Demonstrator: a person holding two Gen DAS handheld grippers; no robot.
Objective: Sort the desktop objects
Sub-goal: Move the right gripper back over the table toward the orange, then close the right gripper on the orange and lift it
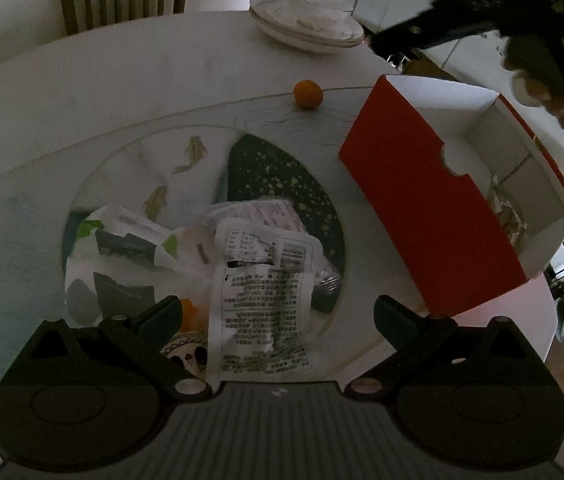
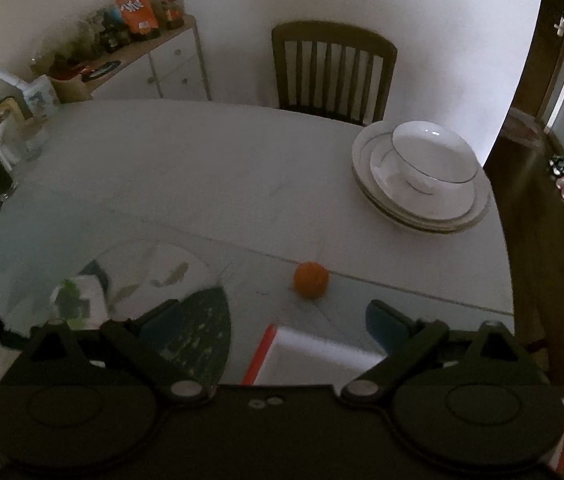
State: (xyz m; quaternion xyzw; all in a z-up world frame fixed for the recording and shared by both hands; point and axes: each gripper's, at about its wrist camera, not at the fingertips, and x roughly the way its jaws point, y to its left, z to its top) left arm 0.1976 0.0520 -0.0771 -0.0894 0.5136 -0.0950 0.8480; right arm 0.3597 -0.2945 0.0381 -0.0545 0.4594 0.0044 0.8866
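Hiding a small orange thing (image 1: 190, 314), wrappers (image 1: 260, 296) crowd the plate; both grippers' jaws released.

I counted one small round orange fruit (image 1: 308, 94), one open red cardboard box (image 1: 422, 200), one white porcelain bowl (image 2: 434, 156), one brown wooden chair (image 2: 332, 72), and roughly three crumpled printed plastic wrappers (image 1: 262, 280).

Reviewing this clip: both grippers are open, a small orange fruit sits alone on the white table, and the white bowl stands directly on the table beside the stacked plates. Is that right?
Not quite. The white bowl stands on the stacked white plates, not beside them, as the right wrist view shows. The rest holds: the left gripper and right gripper are open, and the small orange fruit sits alone on the white table.
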